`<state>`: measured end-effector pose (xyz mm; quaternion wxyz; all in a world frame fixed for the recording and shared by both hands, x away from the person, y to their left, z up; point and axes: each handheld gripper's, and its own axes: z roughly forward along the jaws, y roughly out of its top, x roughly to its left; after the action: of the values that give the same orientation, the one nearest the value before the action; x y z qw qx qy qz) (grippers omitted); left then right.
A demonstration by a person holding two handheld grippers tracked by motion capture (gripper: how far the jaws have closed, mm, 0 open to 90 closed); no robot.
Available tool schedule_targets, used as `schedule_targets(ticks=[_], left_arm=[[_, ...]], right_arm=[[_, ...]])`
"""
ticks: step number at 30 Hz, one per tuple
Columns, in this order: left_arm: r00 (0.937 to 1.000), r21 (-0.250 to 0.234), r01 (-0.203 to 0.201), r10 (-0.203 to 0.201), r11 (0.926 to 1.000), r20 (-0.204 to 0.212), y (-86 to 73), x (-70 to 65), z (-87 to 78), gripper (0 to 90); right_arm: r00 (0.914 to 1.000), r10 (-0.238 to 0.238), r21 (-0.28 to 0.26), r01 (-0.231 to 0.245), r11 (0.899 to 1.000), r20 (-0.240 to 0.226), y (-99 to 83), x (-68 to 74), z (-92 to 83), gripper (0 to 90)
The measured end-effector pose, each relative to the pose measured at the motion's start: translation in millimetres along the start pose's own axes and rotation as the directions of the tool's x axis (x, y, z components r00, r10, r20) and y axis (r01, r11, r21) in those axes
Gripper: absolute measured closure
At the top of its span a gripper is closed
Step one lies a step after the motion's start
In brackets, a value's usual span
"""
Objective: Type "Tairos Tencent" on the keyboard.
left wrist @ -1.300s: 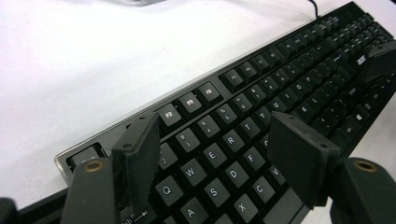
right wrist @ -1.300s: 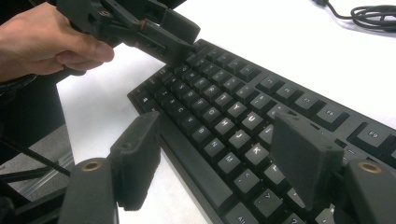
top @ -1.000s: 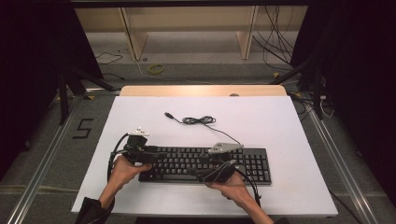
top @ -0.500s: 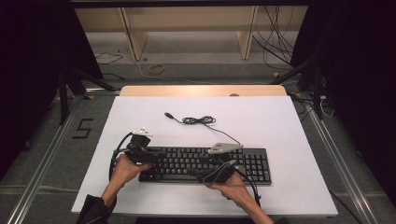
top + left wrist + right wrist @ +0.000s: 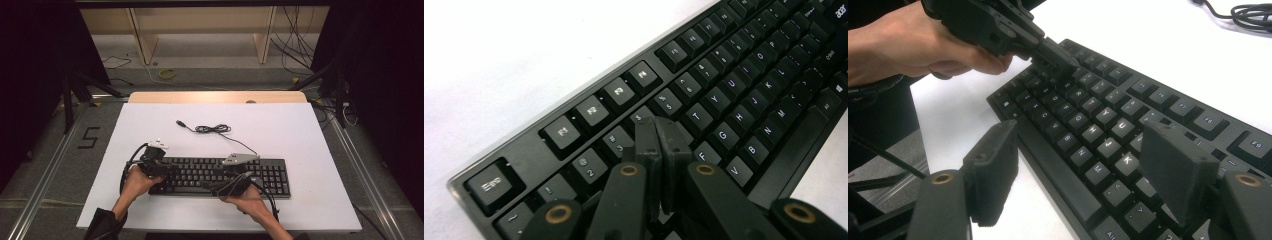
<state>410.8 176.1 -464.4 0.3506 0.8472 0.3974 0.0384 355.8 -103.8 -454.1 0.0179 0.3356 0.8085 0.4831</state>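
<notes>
Keyboard point(image 5: 220, 176): black full-size wired unit, lying flat near the front edge of the white table point(image 5: 300, 130), long axis across the person's view; its cable point(image 5: 212, 129) runs off the back edge and lies in a loose bundle further out, USB plug free. Handling est.: rigid plastic body, light to moderate weight, no flex expected under a lift from the ends; keycaps are loose-fitted parts and will depress or snag, so do not clamp on them. Recommended hold pts: the bare frame edges at the left and right ends, or the front lip below the spacebar; smooth plastic may slip, so grip square across the edge. Left gripper point(image 5: 658, 131): jaws have just been closing and now stand pressed together w/ nothing between them, tips poised over the number row near the 4/5 keys; contact w/ a key cannot be confirmed. Right gripper point(image 5: 1083, 165): jaws wide apart, straddling the front edge of the keyboard around the J/K area, pads not pressing on anything. Trailing cable will drag if the unit is moved; allow slack.
</notes>
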Motion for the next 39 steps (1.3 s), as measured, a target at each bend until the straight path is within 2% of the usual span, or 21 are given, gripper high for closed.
schedule_targets(ticks=[8,11,18,26,33,39], left_arm=[[1.0,0.022,0.002,-0.002,0.9998,-0.006,-1.2,-2.2,5.6,89.0],[1.0,0.02,-0.009,0.009,0.9998,0.001,-1.8,-5.6,7.5,89.1],[0.9998,0.012,0.013,-0.013,0.9998,-0.011,-1.3,-4.1,5.7,88.9],[0.9997,-0.012,0.022,-0.023,0.9997,-0.012,0.7,-4.5,-1.3,78.4],[0.9993,-0.022,0.034,-0.034,0.9992,0.012,0.4,-6.9,-5.9,62.1],[0.9993,-0.023,0.035,-0.035,0.9991,0.01,-0.2,-9.9,-7.0,50.5]], right_arm=[[1.0,0.0,0.004,0.0,1.0,-0.001,-0.2,0.4,0.4,32.7],[1.0,0.001,0.003,-0.001,1.0,0.0,0.0,0.4,-0.1,32.7],[1.0,0.0,0.001,0.0,1.0,0.0,0.4,0.7,-0.8,32.7],[1.0,0.003,-0.001,-0.003,1.0,-0.001,0.5,0.4,-1.1,32.7],[1.0,-0.002,0.0,0.002,1.0,0.001,0.7,0.8,-1.1,32.9],[1.0,-0.003,-0.002,0.003,1.0,0.001,1.1,0.9,-1.3,32.9]])
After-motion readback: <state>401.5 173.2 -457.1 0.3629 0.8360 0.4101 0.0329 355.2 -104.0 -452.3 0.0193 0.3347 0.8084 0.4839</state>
